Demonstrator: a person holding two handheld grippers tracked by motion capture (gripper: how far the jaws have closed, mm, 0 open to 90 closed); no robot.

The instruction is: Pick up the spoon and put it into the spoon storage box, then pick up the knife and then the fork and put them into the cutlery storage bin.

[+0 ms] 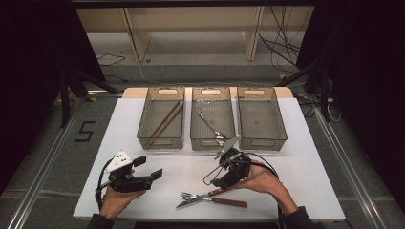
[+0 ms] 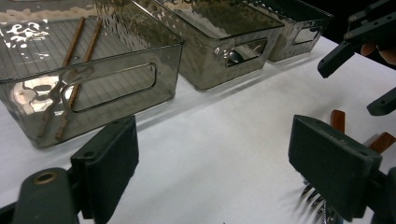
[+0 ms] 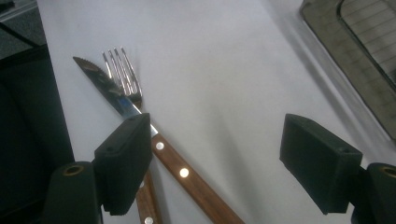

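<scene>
A fork [image 1: 229,202] and a knife [image 1: 193,200], both with wooden handles, lie crossed on the white table [image 1: 296,181] near its front edge. My right gripper [image 1: 217,177] hangs open just above and behind them, tilted down toward them. In the right gripper view the knife [image 3: 187,175] and the fork tines [image 3: 123,74] lie beside the left jaw of the right gripper [image 3: 222,161], with nothing between the jaws. My left gripper [image 1: 149,168] stands open and empty at the front left. The left gripper [image 2: 222,163] faces the bins.
Three clear grey bins stand side by side at the back. The left bin [image 1: 145,121] holds chopsticks [image 1: 167,119], the middle bin [image 1: 195,129] a spoon [image 1: 212,126], and the right bin [image 1: 282,119] looks empty. Bare table lies between the bins and the grippers.
</scene>
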